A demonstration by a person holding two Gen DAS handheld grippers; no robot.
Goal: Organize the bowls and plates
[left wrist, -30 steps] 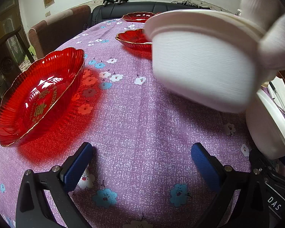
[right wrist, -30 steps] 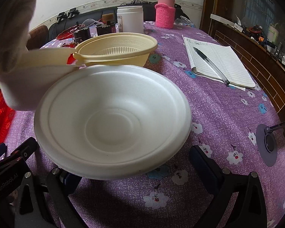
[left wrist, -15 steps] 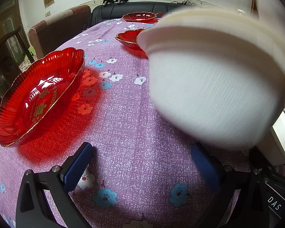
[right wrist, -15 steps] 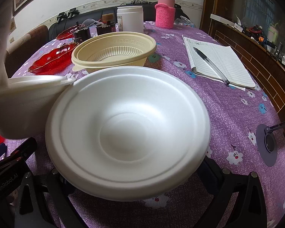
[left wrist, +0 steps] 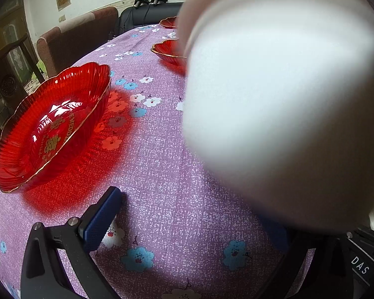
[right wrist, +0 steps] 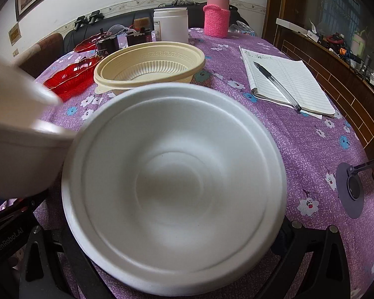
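Observation:
A white foam bowl (left wrist: 281,114), blurred, is carried by a white-gloved hand just in front of my left gripper (left wrist: 192,224); the gripper is open and empty above the purple cloth. The bowl hides its right finger. The same bowl shows at the left of the right wrist view (right wrist: 15,154). A second white foam bowl (right wrist: 174,182) lies over my right gripper (right wrist: 177,246) and hides its fingertips. A large red glass plate (left wrist: 52,127) sits left of the left gripper. A cream plastic bowl (right wrist: 149,67) stands beyond the white bowl.
Smaller red dishes (right wrist: 69,77) (left wrist: 170,51) sit farther back. A notebook with a pen (right wrist: 286,82), a white jar (right wrist: 170,26) and a pink-sleeved bottle (right wrist: 217,17) stand on the flowered purple tablecloth (left wrist: 162,186). Chairs (left wrist: 74,39) stand at the left edge.
The hand-held white bowl has come down and closer to the left gripper, now filling its right half. The second white bowl has shifted right and nearer in the right wrist view.

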